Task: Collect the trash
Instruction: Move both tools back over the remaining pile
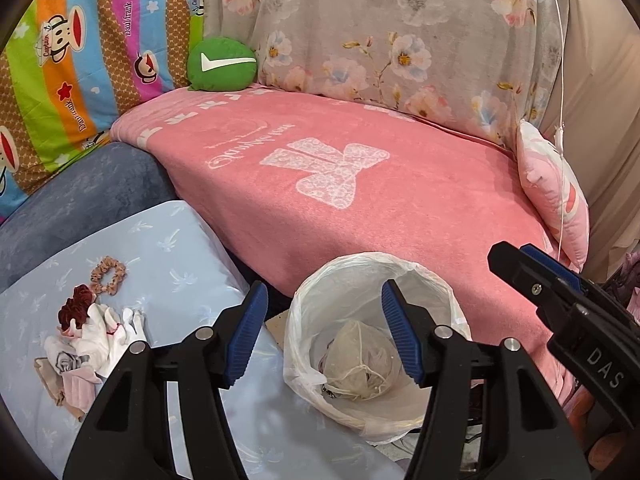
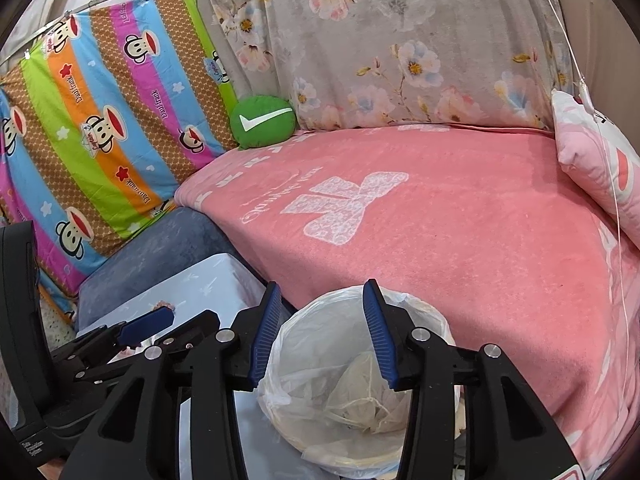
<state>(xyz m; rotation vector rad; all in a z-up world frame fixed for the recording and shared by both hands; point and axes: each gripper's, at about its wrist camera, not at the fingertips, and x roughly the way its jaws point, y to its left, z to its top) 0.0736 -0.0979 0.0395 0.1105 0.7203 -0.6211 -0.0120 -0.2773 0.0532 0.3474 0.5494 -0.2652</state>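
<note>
A round bin lined with a white plastic bag [image 1: 436, 280] stands on the floor by the bed, with a knotted bag of rubbish [image 1: 356, 368] inside; it also shows in the right wrist view [image 2: 432, 312]. My left gripper [image 1: 322, 332] is open and empty above the bin's left rim. My right gripper [image 2: 320, 332] is open and empty above the bin; it shows at the right of the left wrist view [image 1: 532, 276]. A heap of crumpled tissues and scraps [image 1: 88, 340] lies on the pale blue cloth [image 1: 180, 248] to the left.
A pink blanket [image 1: 400, 208] covers the bed behind the bin. A green cushion [image 1: 222, 64], a pink pillow [image 1: 556, 188] and hanging patterned sheets [image 1: 80, 52] ring it. A brown scrunchie [image 1: 108, 274] lies on the blue cloth. A grey-blue seat [image 1: 88, 188] is at left.
</note>
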